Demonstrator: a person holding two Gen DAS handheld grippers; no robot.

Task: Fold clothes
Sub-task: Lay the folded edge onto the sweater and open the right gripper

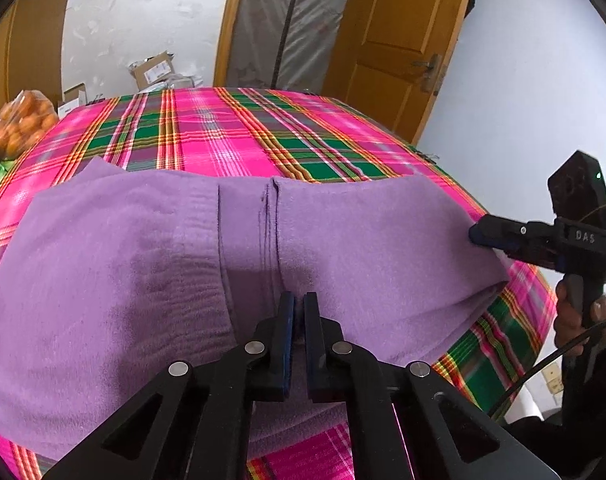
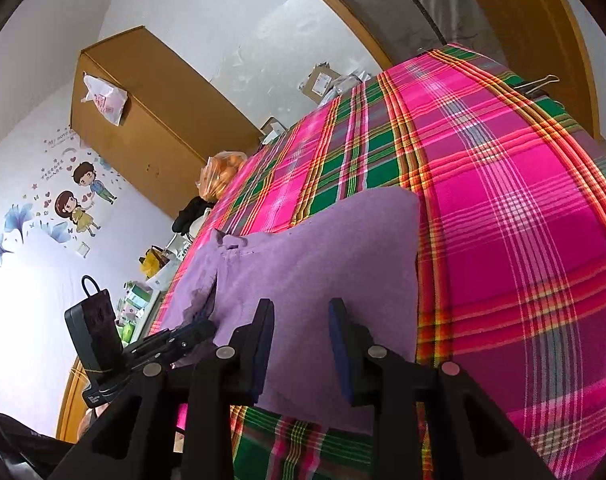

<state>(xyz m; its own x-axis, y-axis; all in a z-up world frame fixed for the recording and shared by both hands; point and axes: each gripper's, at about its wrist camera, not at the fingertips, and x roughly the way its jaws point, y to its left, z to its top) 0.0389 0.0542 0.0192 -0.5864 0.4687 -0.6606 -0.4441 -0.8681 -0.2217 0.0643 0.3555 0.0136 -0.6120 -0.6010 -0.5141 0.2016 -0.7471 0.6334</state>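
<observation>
Garment (image 1: 115, 264), a purple knit piece, lies partly folded across the plaid-covered surface (image 1: 231, 136). The left gripper (image 1: 299, 308) is pinched shut on its near edge by the centre seam; the right gripper (image 2: 301, 312) stands open at the right end, cloth between the fingers but not clamped. Better to close the right before lifting, so both ends rise evenly.

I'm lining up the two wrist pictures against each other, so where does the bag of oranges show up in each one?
Left wrist view: the bag of oranges sits at the far left edge, beyond the plaid cloth's left corner.
Right wrist view: the bag of oranges is left of centre, at the cloth's far left edge, below the brown cabinet.
Shared landmark: the purple garment lying on the plaid cloth.
</observation>
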